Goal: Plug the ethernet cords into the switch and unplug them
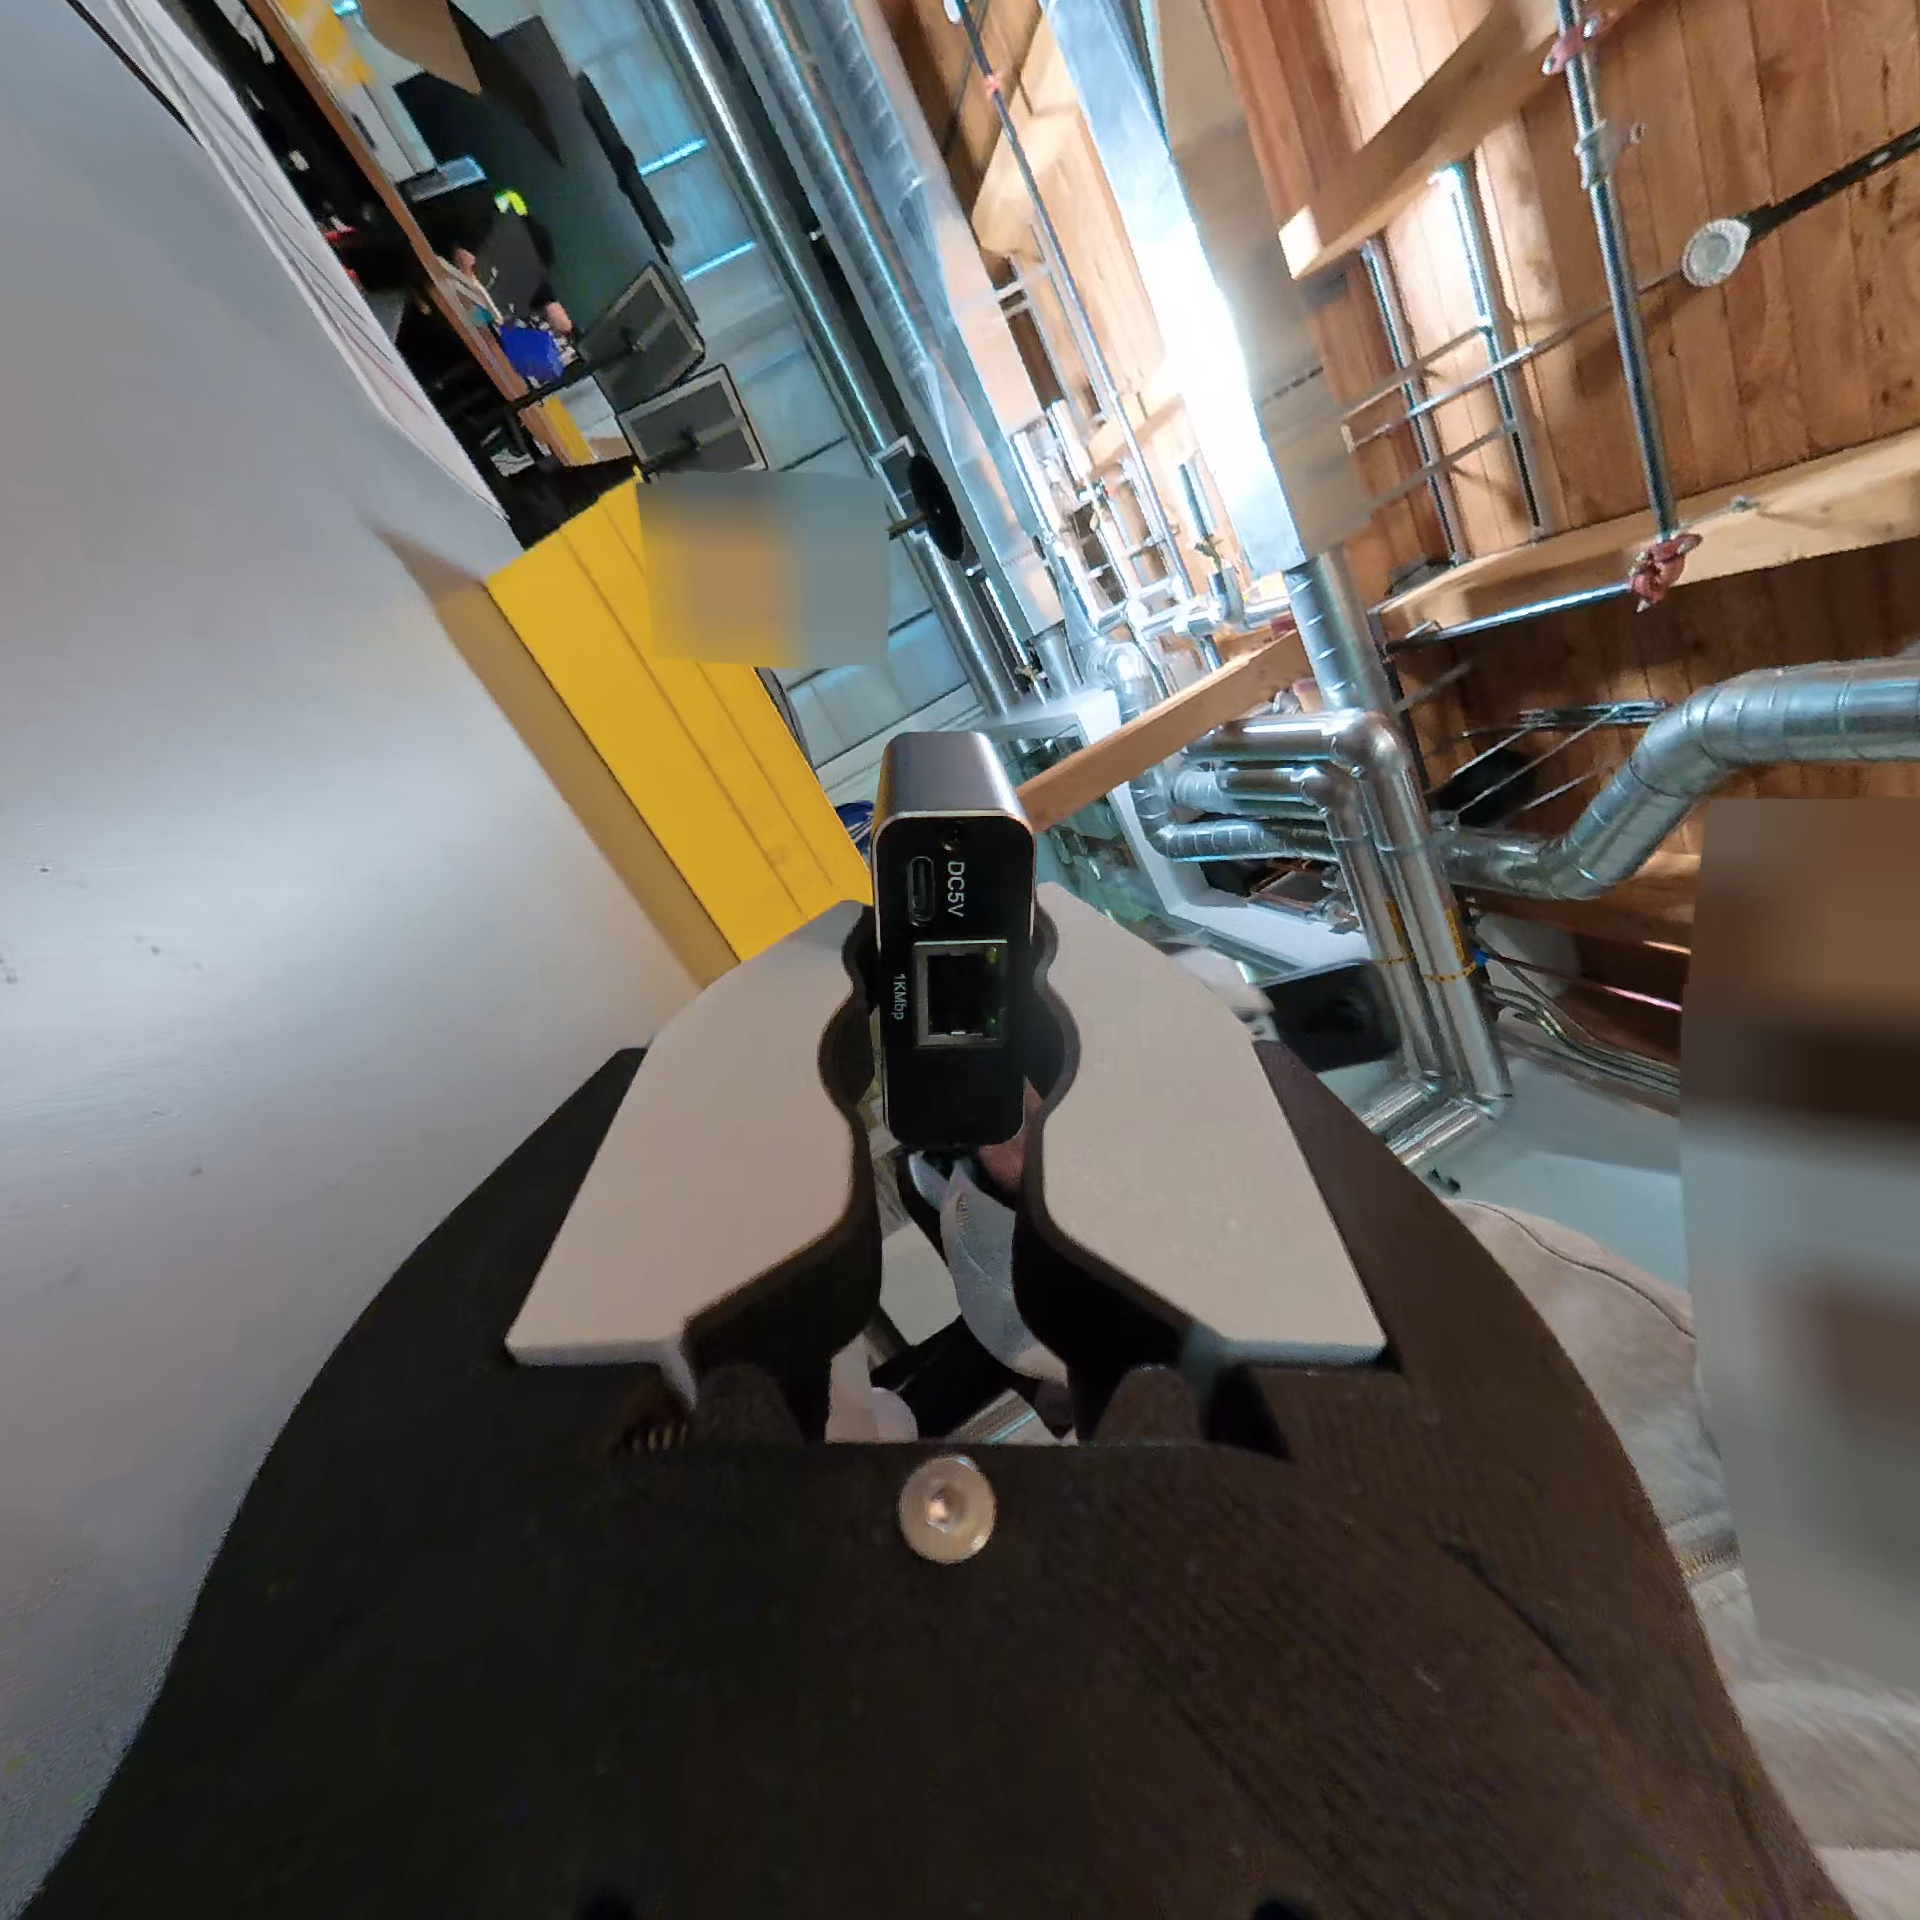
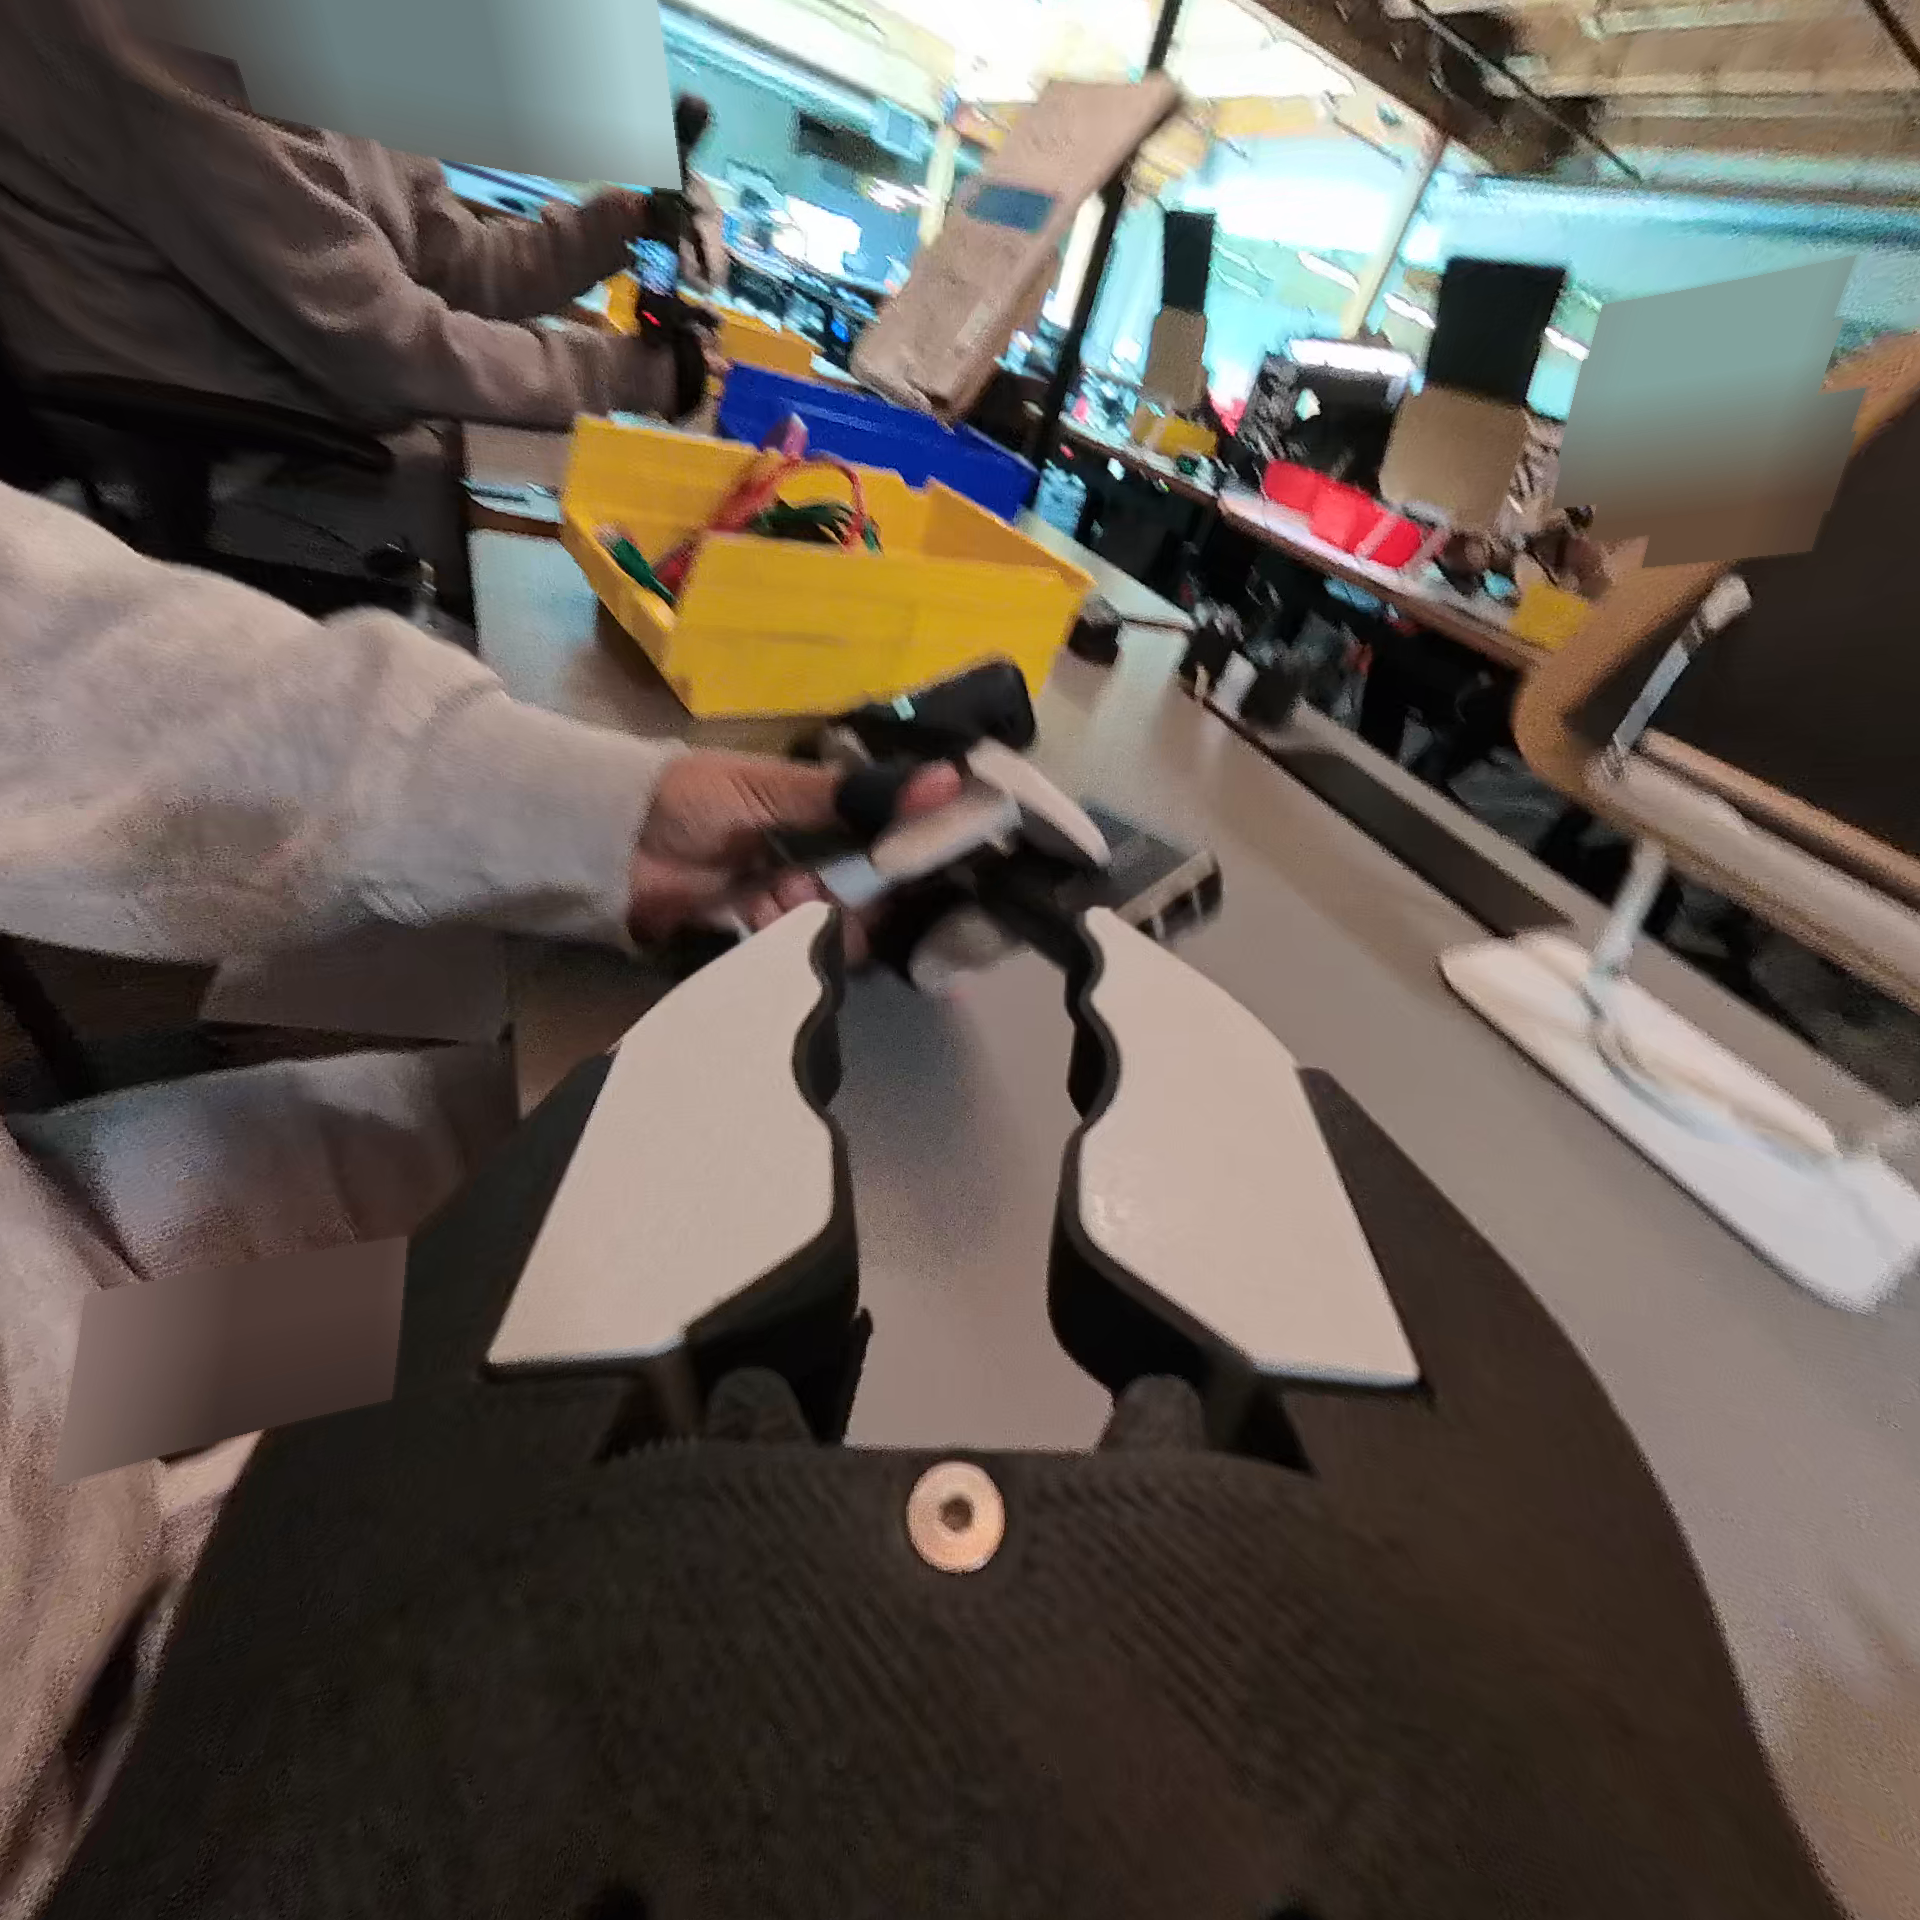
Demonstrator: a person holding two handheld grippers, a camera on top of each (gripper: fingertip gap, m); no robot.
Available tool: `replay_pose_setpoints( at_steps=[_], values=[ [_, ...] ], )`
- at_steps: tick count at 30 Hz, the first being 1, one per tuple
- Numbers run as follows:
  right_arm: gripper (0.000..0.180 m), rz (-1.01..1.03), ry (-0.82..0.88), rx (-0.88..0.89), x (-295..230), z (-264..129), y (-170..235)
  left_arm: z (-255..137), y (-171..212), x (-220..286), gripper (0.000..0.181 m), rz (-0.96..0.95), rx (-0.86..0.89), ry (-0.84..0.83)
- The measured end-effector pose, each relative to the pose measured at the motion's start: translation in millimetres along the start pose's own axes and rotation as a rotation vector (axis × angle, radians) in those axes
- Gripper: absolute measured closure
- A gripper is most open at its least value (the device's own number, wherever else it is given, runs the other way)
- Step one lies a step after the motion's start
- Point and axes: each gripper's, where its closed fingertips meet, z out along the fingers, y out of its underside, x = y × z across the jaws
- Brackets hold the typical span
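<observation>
My left gripper (image 1: 951, 935) is shut on a small black switch (image 1: 953, 1081), which stands upright between the fingertips. The switch's end face shows one empty ethernet port (image 1: 961, 995) and a small oval port above it. The left gripper points up towards a wooden ceiling with pipes. My right gripper (image 2: 956, 925) is open and empty above the grey table (image 2: 1351, 1039). In the blurred right wrist view, a hand (image 2: 717, 831) holds the left gripper (image 2: 966, 831) just beyond my right fingertips. No ethernet cord is clearly in view.
A yellow bin (image 2: 935, 634) with red and green wires stands on the table behind the hand, a blue bin (image 2: 873, 436) beyond it. A white stand (image 2: 1662, 1091) sits at the right. Another person's arm (image 2: 416, 270) is at the upper left.
</observation>
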Motion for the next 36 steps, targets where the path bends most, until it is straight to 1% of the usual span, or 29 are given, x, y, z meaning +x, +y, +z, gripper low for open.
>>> replay_pose_setpoints(
  at_steps=[1, 3, 5, 7, 9, 12, 14, 16, 20, 22, 24, 26, 29, 30, 31, 32, 34, 36],
  values=[
    [0.141, -0.013, -0.053, 0.024, -9.3, 10.8, -15.4, -0.4, -1.0, 0.1, 0.155, -0.01, 0.009, 0.007],
    [0.156, -0.026, -0.196, 0.057, -33.8, 34.8, -43.7, -1.1, -1.9, 0.4, 0.155, -0.038, 0.022, 0.026],
    [0.159, -0.05, -0.301, 0.078, -54.8, 63.2, -67.6, -2.5, -3.4, 0.1, 0.156, -0.061, 0.035, 0.038],
    [0.165, -0.086, -0.37, 0.081, -72.4, 96.0, -84.1, -3.7, -5.5, -0.4, 0.156, -0.067, 0.045, 0.042],
    [0.171, -0.133, -0.38, 0.057, -83.4, 132.8, -93.1, -4.5, -7.0, -0.4, 0.156, -0.074, 0.052, 0.049],
    [0.176, -0.171, -0.436, 0.018, -105.6, 186.2, -99.3, -5.1, -8.9, -0.8, 0.156, -0.083, 0.057, 0.058],
    [0.172, -0.17, -0.523, -0.03, -126.2, 219.2, -97.0, -4.7, -9.4, -1.1, 0.156, -0.081, 0.052, 0.061],
    [0.168, -0.198, -0.574, -0.098, -141.7, 251.2, -90.6, -4.0, -10.3, -0.1, 0.156, -0.052, 0.054, 0.059],
    [0.172, -0.299, -0.618, -0.207, -164.3, 307.1, -77.1, -0.6, -8.0, -0.8, 0.156, -0.019, 0.025, 0.047],
    [0.168, -0.321, -0.646, -0.29, -176.9, 329.6, -64.1, 0.2, -8.1, -1.0, 0.156, -0.022, 0.022, 0.051],
    [0.165, -0.357, -0.643, -0.373, -185.0, 350.3, -48.9, -0.9, -10.7, -0.8, 0.156, -0.038, 0.035, 0.063],
    [0.163, -0.41, -0.598, -0.46, -185.7, 369.3, -31.4, -4.8, -16.7, -0.8, 0.156, -0.07, 0.073, 0.083],
    [0.144, -0.448, -0.568, -0.652, -187.0, 380.3, 2.7, -9.2, -22.7, -1.3, 0.156, -0.09, 0.108, 0.093],
    [0.141, -0.459, -0.563, -0.703, -187.1, 380.5, 11.6, -9.1, -22.6, -1.1, 0.156, -0.091, 0.107, 0.095],
    [0.146, -0.487, -0.532, -0.719, -184.0, 382.8, 14.2, -8.6, -21.8, -1.1, 0.156, -0.092, 0.103, 0.094],
    [0.163, -0.522, -0.495, -0.69, -180.0, 386.5, 9.9, -7.6, -20.5, -1.3, 0.156, -0.087, 0.095, 0.089],
    [0.167, -0.539, -0.477, -0.602, -176.8, 388.7, -7.7, -4.7, -16.4, -2.2, 0.157, -0.068, 0.067, 0.07],
    [0.167, -0.475, -0.464, -0.527, -169.4, 388.6, -33.9, -1.8, -11.9, -3.0, 0.156, -0.05, 0.038, 0.052]
  ],
)
